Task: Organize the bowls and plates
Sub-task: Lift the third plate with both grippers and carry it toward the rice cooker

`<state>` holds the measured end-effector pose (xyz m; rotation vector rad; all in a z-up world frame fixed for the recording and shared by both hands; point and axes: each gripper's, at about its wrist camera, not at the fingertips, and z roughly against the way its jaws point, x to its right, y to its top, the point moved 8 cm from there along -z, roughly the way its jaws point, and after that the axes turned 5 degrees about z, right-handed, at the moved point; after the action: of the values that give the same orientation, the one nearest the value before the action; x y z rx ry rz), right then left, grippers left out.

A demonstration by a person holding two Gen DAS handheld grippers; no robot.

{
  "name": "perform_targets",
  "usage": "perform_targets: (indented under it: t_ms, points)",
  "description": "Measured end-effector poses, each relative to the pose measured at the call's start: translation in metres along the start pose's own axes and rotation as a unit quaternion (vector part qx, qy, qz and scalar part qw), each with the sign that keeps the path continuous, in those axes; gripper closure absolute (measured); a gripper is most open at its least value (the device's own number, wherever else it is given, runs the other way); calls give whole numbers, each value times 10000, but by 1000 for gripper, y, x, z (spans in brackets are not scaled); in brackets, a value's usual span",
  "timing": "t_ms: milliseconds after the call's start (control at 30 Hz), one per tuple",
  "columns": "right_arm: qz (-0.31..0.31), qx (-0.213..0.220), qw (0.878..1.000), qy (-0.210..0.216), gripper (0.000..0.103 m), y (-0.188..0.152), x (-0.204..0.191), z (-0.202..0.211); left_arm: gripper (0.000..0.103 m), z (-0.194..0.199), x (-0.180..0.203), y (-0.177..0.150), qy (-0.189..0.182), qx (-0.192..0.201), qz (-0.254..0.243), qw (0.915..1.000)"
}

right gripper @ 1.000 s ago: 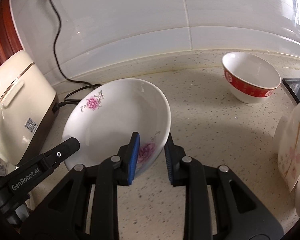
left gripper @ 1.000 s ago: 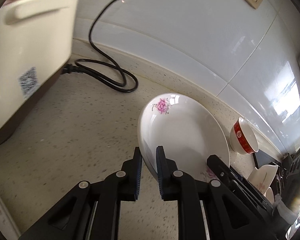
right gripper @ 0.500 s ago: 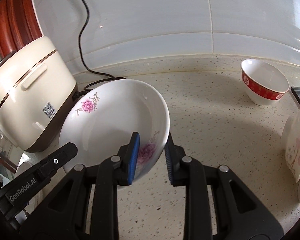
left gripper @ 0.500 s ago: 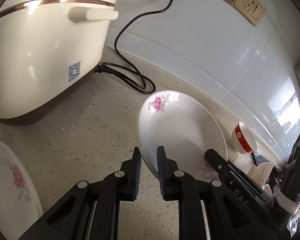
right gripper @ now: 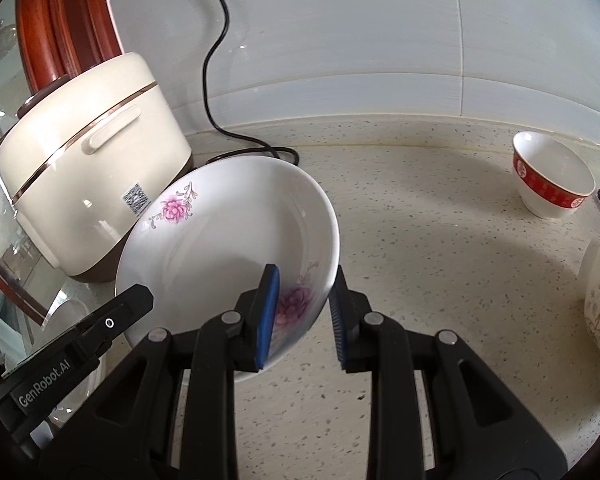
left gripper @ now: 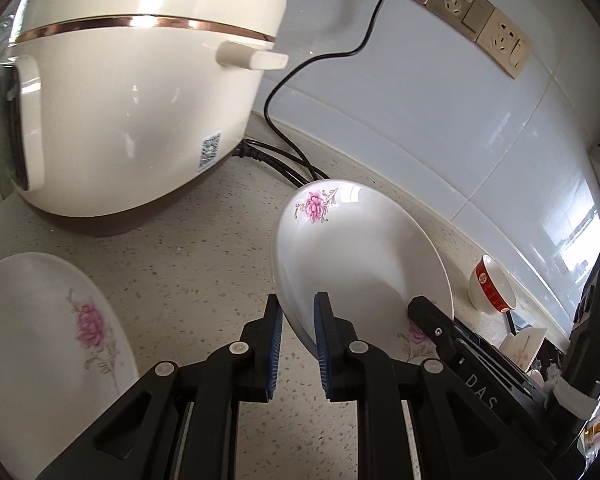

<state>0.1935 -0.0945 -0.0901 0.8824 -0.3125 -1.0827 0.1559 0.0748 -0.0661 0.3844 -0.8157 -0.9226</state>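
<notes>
At the far left of the left wrist view a second flowered plate (left gripper: 48, 344) lies flat on the speckled counter (left gripper: 204, 272), in front of the cream rice cooker (left gripper: 132, 92). The left gripper (left gripper: 296, 320) clamps the near rim of the white flowered plate (left gripper: 356, 256), held tilted above the counter. The right gripper (right gripper: 302, 312) pinches the opposite rim of that plate. Further right, a red-banded bowl (right gripper: 552, 184) stands upright near the tiled wall (right gripper: 360, 40), well apart from the plate.
</notes>
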Motion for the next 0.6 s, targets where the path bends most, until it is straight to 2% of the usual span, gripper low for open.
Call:
perform_targets:
  t_ms: [600]
  points:
    - [425, 59, 9979, 476, 75, -6, -40, 11, 86, 41, -32, -11, 186, 309, 262, 9990]
